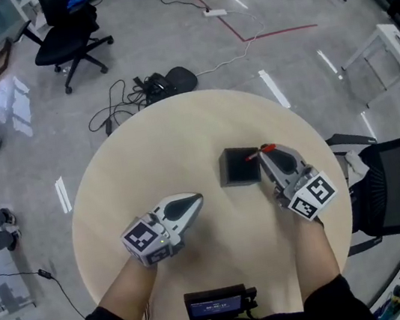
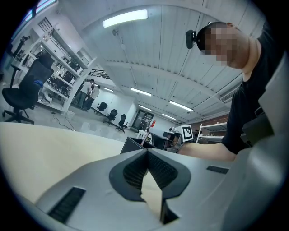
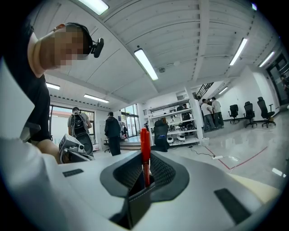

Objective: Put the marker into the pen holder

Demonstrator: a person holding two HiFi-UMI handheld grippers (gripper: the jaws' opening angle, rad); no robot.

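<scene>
Right gripper (image 3: 145, 168) is clamped on thin red marker (image 3: 145, 146), which stands upright between its jaws. In head view the marker sits at the right edge of the black square pen holder (image 1: 236, 169), its red end just above the rim, near the middle of the round pale wooden table (image 1: 146, 153). Left gripper (image 2: 147, 154) has its jaws pressed together with nothing between them; it lies low on the table, apart from the holder, to its lower left.
</scene>
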